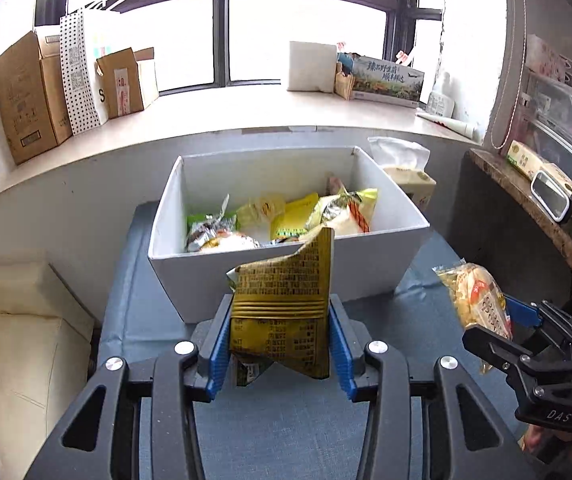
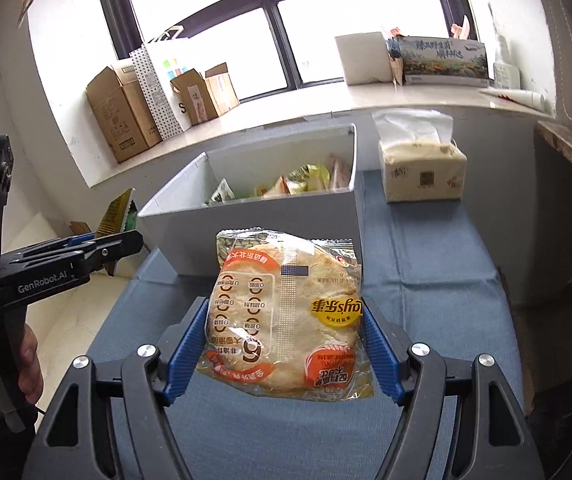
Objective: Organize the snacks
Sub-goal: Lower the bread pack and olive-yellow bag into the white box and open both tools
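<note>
Left gripper (image 1: 280, 344) clamped on crinkled olive-gold foil snack packet (image 1: 286, 300); right gripper (image 2: 286, 348) clamped on clear-wrapped round orange-labelled cracker pack (image 2: 286, 316); both above blue cloth table (image 2: 426, 264), just short of white open box (image 1: 214, 276) of snacks; likely carrying stage; next, lifting over rim, releasing

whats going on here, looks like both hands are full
A person is sorting snacks into a white bin on a blue-covered table, with a gripper in each hand. The left gripper is shut on a gold packet, held up just in front of the bin. The right gripper is shut on a clear-wrapped Lay's cracker pack, also short of the bin. Several snacks already lie inside. A tissue pack stands beside the bin.
</note>
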{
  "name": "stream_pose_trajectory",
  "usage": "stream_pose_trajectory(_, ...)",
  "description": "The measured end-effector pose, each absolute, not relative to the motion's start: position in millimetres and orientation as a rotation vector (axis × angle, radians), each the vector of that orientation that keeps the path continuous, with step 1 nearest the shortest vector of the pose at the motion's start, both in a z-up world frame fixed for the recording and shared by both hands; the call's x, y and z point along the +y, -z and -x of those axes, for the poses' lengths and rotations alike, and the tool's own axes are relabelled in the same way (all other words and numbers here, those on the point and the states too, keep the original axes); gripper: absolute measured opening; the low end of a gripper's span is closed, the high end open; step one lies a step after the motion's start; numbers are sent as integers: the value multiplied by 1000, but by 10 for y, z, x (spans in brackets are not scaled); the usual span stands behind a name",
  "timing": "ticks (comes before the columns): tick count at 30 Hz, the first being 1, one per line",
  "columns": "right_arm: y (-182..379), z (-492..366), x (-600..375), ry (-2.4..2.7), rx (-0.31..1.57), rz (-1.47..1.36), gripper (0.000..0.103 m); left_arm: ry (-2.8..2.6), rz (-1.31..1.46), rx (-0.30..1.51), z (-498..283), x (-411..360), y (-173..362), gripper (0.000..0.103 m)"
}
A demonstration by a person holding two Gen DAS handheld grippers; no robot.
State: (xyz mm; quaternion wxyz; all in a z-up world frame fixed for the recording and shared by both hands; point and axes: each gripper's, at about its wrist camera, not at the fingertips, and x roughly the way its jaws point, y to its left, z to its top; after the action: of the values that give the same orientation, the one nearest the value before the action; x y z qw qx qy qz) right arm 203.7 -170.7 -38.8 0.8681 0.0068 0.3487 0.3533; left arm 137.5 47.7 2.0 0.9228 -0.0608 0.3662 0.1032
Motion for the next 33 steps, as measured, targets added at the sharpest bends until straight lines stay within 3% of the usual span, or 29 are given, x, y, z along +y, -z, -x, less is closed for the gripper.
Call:
stream_pose_trajectory(8,-188,-2590,-1181,-783,655,16,77,-229,118,684,-1816,828,-510,48)
stream_pose_trajectory(16,-161,-3492,-634,-773,751,17,77,-223,121,719,-2529,1181,-395,50)
stream_pose_trajectory(19,-112,-3735,-546,-768,798,-8,78,-231,102,733,-2667,1248,-315,63)
stream_pose_trajectory(21,-91,-3829,-489,-776,834,-16,84,-250,113,760,-2718,1307,-260,98)
stream_pose_trajectory(22,-88,-3852,-472,-769,842,-13,93,-244,120,758,-2700,1323,-249,103)
stream_pose_trajectory(26,-78,-3810,-603,-731,802,-56,103,-234,133,726,-2542,1337,-264,103)
stream_pose_trajectory(33,-217,-3584,-747,-672,743,-18,103,-277,121,648,-2186,1260,-538,103)
